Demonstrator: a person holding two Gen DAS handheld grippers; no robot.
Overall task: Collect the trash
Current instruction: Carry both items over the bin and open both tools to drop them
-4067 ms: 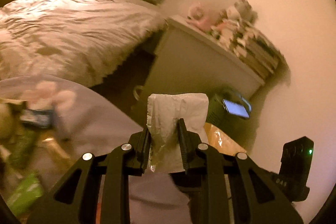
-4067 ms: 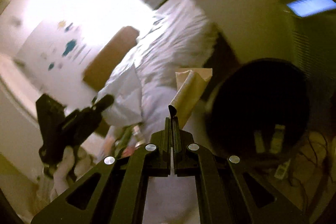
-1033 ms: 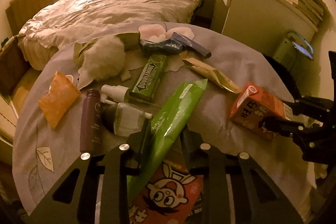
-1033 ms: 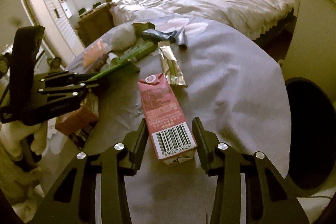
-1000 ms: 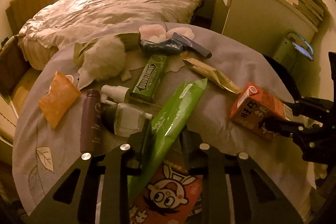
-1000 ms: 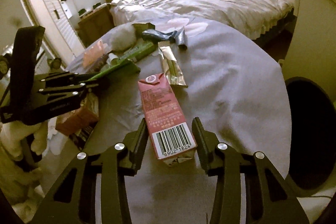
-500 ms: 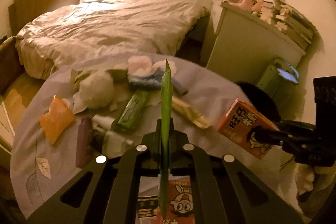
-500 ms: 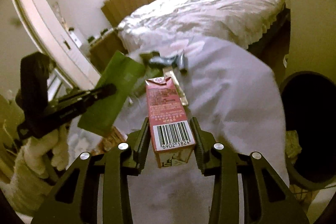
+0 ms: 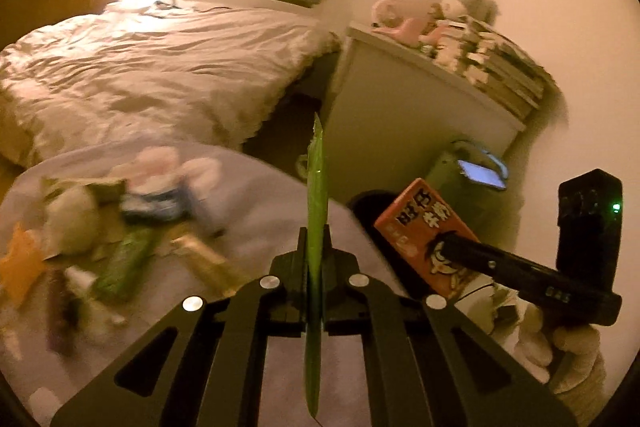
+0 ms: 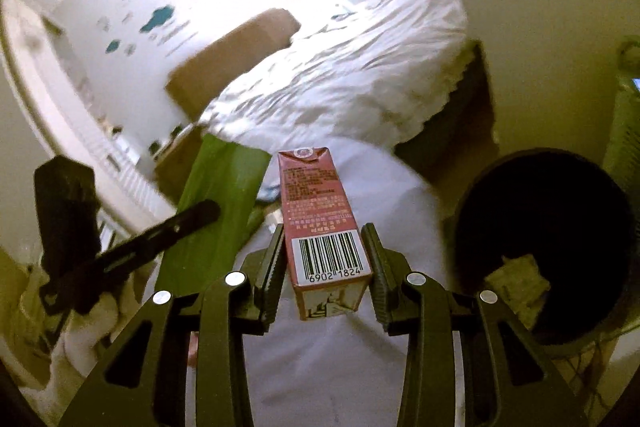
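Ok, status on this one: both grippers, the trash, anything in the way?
Left hand-held gripper shut on green wrapper. Right hand-held gripper clamped on carton, both clear of table. Bin open at right, paper already inside. Nothing in the way.

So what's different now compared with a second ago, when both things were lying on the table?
The left gripper closed on the green wrapper and lifted it on edge. The right gripper clamped the red carton and raised it toward the dark bin. The other litter on the table looks unmoved, though blurred.
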